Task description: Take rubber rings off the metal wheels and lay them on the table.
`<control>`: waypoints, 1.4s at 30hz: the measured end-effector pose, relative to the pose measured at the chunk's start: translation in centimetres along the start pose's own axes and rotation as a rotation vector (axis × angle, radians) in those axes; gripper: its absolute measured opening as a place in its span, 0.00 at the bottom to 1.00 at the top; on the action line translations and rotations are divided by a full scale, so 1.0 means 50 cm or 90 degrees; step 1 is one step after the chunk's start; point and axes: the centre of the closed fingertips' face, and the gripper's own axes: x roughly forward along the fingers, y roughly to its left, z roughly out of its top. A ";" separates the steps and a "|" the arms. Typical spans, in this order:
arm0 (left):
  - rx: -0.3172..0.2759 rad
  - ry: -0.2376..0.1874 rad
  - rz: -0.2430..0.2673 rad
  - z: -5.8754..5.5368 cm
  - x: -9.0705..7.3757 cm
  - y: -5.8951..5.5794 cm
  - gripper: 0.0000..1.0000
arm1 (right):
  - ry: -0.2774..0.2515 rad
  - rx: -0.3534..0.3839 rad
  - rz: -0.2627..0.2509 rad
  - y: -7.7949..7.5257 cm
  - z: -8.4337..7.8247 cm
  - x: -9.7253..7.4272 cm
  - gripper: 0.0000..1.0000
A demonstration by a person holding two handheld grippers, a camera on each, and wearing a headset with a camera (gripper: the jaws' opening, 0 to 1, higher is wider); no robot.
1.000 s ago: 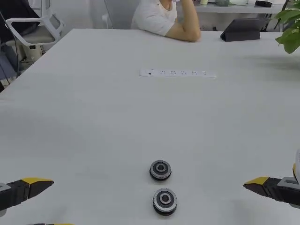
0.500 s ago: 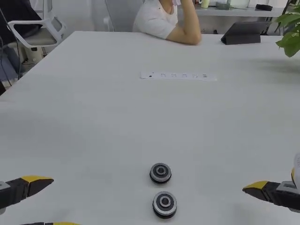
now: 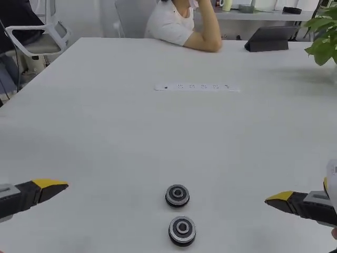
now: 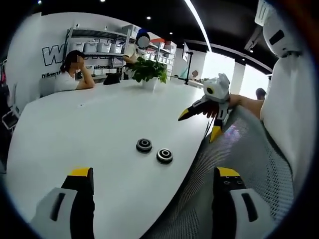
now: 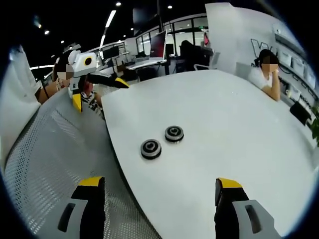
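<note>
Both the left gripper (image 4: 153, 172) and the right gripper (image 5: 159, 181) are spread wide and hold nothing. Two metal wheels (image 5: 150, 149) (image 5: 174, 133) lie flat ahead of the jaws, midway between them. We judge the wheels heavy and rigid, and the rubber rings (image 3: 171, 232) soft and stretchy. Pinch a ring's outer edge.

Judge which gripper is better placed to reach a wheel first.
Right, narrowly. In the head view the right gripper sits a little nearer the far wheel and the near wheel than the left gripper does. Both have open, empty jaws with the wheels ahead of them, so the edge is slight.
</note>
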 end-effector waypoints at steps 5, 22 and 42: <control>0.053 0.017 0.006 0.039 -0.006 0.006 0.99 | -0.039 -0.025 -0.001 -0.014 0.063 -0.010 0.89; 0.172 -0.100 -0.010 0.218 0.025 0.022 0.99 | -0.037 -0.171 0.066 0.013 0.183 0.043 0.69; 0.273 -0.088 -0.134 0.187 0.223 -0.052 0.68 | -0.038 -0.133 0.146 0.028 0.095 0.117 0.45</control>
